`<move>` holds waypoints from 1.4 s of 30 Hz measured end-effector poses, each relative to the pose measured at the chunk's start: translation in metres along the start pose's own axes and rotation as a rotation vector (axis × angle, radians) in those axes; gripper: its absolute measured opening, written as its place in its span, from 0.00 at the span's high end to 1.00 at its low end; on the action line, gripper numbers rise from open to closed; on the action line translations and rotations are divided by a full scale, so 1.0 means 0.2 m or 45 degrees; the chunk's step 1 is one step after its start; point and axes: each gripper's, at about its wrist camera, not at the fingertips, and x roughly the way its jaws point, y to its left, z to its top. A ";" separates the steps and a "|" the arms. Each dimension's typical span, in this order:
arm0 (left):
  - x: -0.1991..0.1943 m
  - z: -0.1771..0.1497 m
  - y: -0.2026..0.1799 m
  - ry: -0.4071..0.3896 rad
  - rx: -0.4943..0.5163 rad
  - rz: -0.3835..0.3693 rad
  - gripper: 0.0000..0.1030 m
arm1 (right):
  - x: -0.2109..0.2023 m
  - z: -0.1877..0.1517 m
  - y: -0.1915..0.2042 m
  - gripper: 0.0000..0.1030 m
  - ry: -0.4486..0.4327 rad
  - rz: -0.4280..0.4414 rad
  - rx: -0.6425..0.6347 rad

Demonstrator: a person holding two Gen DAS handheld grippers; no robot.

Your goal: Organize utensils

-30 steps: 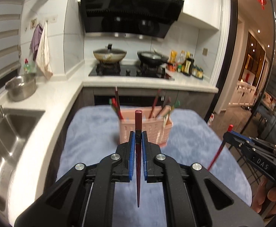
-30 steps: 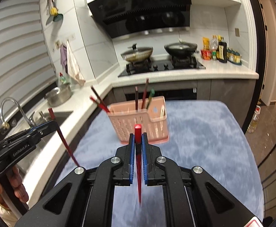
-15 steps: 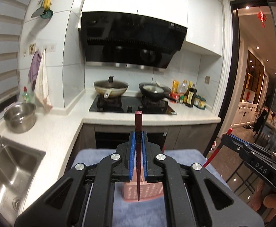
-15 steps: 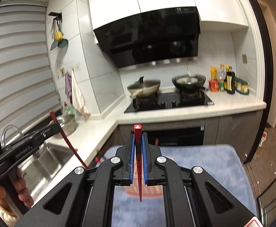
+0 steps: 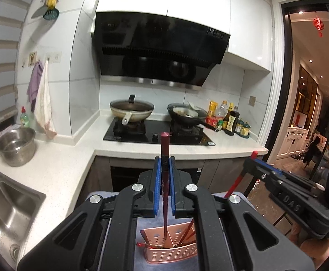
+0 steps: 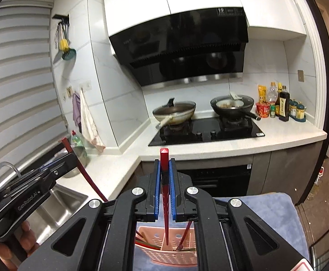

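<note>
My left gripper [image 5: 164, 164] is shut on a dark red chopstick [image 5: 164, 180] held upright, its lower tip over the pink perforated utensil basket [image 5: 171, 251]. My right gripper [image 6: 164, 166] is shut on a bright red chopstick [image 6: 165, 194], also upright, its tip over the same basket [image 6: 175, 253]. The basket holds several chopsticks and sits on a blue-grey cloth [image 6: 277, 212]. Each gripper shows in the other's view: the right one [image 5: 254, 158] at right, the left one [image 6: 67, 158] at left.
A sink [image 5: 4, 205] and a steel pot [image 5: 15, 144] are on the left counter. A hob with a lidded pan [image 5: 130, 109] and a wok [image 5: 187, 113] is behind. Sauce bottles [image 5: 230, 122] stand at the back right. A doorway [image 5: 311, 124] opens on the right.
Both grippers have risen and moved over the basket with their chopsticks. The basket has dropped from mid-view to the bottom of both views, below the jaws.
</note>
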 end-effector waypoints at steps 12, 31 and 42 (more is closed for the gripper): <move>0.27 -0.20 0.03 0.163 -0.014 0.006 0.93 | 0.31 -0.21 -0.08 0.93 0.185 -0.048 0.025; 0.23 -0.31 0.00 0.201 0.016 0.147 0.41 | 0.21 -0.30 0.00 0.63 0.197 -0.106 -0.087; 0.03 -0.43 -0.01 0.236 0.007 0.211 0.22 | -0.05 -0.47 -0.04 0.50 0.254 -0.149 -0.065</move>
